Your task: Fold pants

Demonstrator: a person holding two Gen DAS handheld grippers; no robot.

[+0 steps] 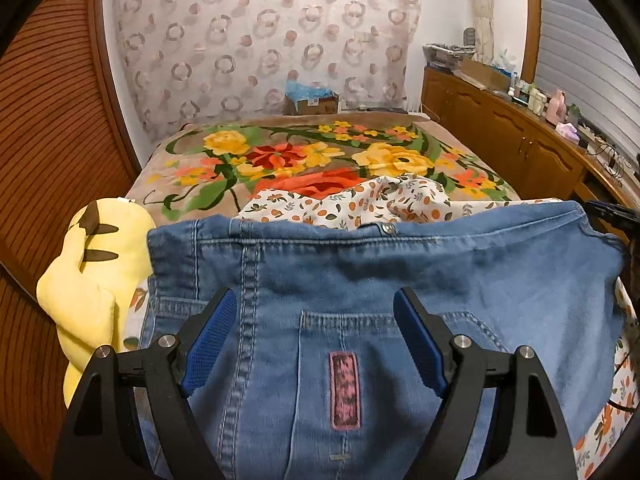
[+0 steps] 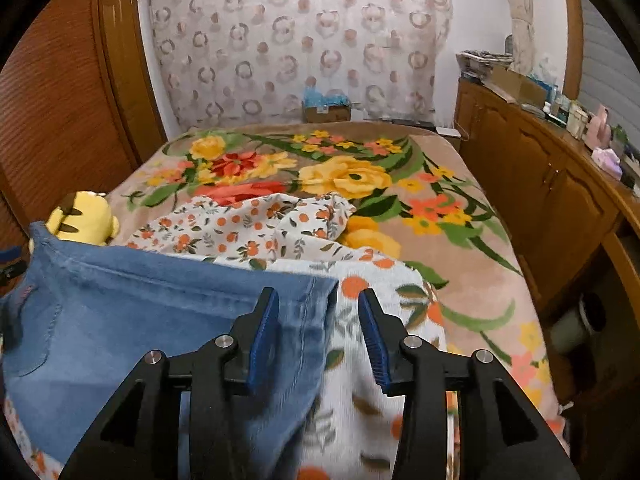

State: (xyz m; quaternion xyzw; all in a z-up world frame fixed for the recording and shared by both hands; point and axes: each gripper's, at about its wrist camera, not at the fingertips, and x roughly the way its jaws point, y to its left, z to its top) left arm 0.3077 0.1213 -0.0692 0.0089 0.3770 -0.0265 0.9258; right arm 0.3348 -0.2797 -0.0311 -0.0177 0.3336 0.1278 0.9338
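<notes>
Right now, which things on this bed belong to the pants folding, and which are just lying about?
Part of the job:
blue denim pants
left tool, open
right tool, open

Lying about:
yellow plush toy
white orange-print cloth
floral blanket
wooden cabinet

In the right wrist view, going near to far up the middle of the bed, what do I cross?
Right hand-held gripper, open → jeans edge → orange-print fabric → floral blanket → cardboard box → patterned curtain.
</notes>
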